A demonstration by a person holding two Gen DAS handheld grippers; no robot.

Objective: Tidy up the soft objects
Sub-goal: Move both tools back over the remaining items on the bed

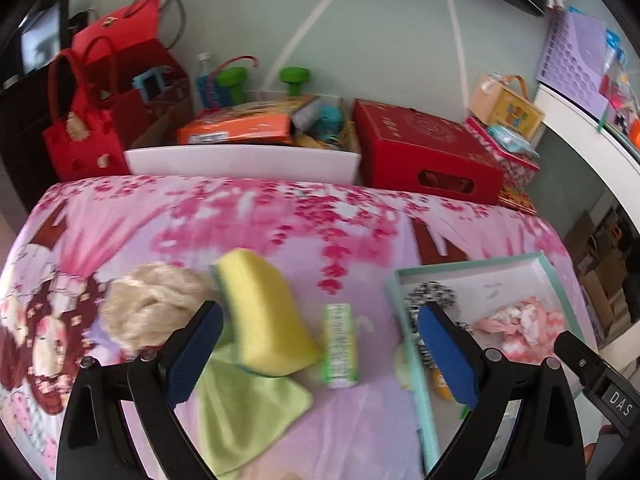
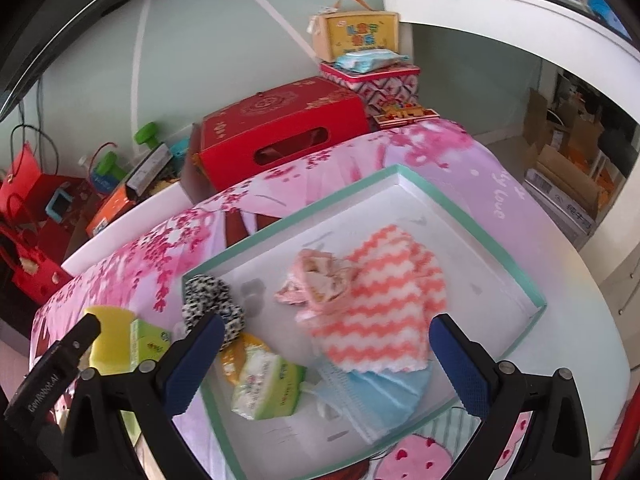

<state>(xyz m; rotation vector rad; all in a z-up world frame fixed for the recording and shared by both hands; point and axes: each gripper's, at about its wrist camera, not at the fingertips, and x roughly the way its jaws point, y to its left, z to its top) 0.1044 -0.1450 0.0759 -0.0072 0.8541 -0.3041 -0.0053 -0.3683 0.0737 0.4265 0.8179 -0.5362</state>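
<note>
Here, two wrist views of one bed, each showing what the other lacks. In the left wrist view the left gripper (image 1: 320,356) occupies the lower centre with its blue-padded fingers (image 1: 196,354) spread wide and nothing pinched between them; beyond them on the pink floral bedspread (image 1: 240,216) lie a yellow sponge (image 1: 264,312) resting on a light green cloth (image 1: 248,408), a cream fluffy bundle (image 1: 152,304) to their left, and a small green tissue pack (image 1: 339,346) just right of the sponge. Cloth and bundle appear only in this view. At the right edge the teal-rimmed tray (image 1: 416,364) shows in part, with a black-and-white scrunchie (image 1: 430,292) and a pink-and-white striped cloth (image 1: 524,320) inside.

The right wrist view looks down into the tray (image 2: 320,204) in full. The right gripper (image 2: 326,360), lower centre, has its fingers (image 2: 460,364) fully apart and empty above the contents. Seen only here are a light blue face mask (image 2: 384,396) partly under the striped cloth (image 2: 380,308), a pink crumpled fabric piece (image 2: 316,280) on that cloth, and a green-and-white tissue packet (image 2: 268,384) at the tray's lower left. The scrunchie (image 2: 212,304) sits at the tray's left corner; sponge (image 2: 110,340) and tissue pack (image 2: 150,344) lie outside it, lower left.
</note>
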